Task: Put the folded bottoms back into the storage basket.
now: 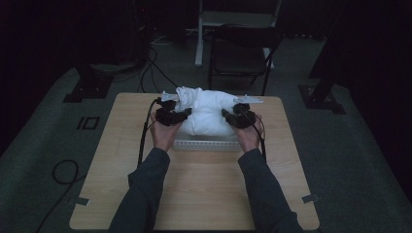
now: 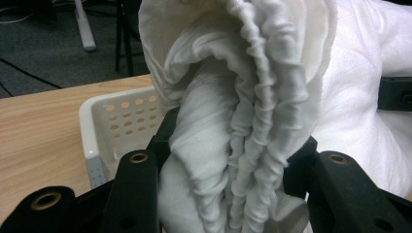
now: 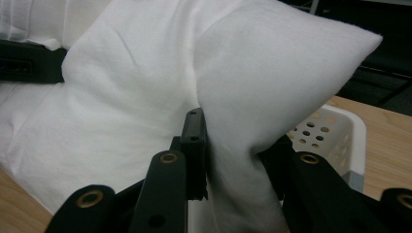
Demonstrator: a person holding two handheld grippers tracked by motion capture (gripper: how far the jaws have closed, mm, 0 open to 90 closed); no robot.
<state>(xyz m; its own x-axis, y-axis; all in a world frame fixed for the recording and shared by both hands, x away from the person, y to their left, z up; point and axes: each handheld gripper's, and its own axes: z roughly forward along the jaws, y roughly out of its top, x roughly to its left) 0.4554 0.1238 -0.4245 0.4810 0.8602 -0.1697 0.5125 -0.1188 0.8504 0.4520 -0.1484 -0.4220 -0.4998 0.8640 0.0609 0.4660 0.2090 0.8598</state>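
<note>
- White cloth point(image 1: 209, 114) bundled over a white perforated basket point(image 1: 201, 144) at far middle of wooden counter point(image 1: 194, 194).
- Left gripper point(image 1: 180, 115): jaws clamped on a gathered fold at cloth's left end.
- Right gripper point(image 1: 229, 116): jaws pinching cloth's right corner.

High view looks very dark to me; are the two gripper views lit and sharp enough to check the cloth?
High view: dim, the white cloth pale and flat. Left gripper view: brighter, gathered folds crisp. Right gripper view: well lit, cloth smooth with few features, basket holes readable.
</note>
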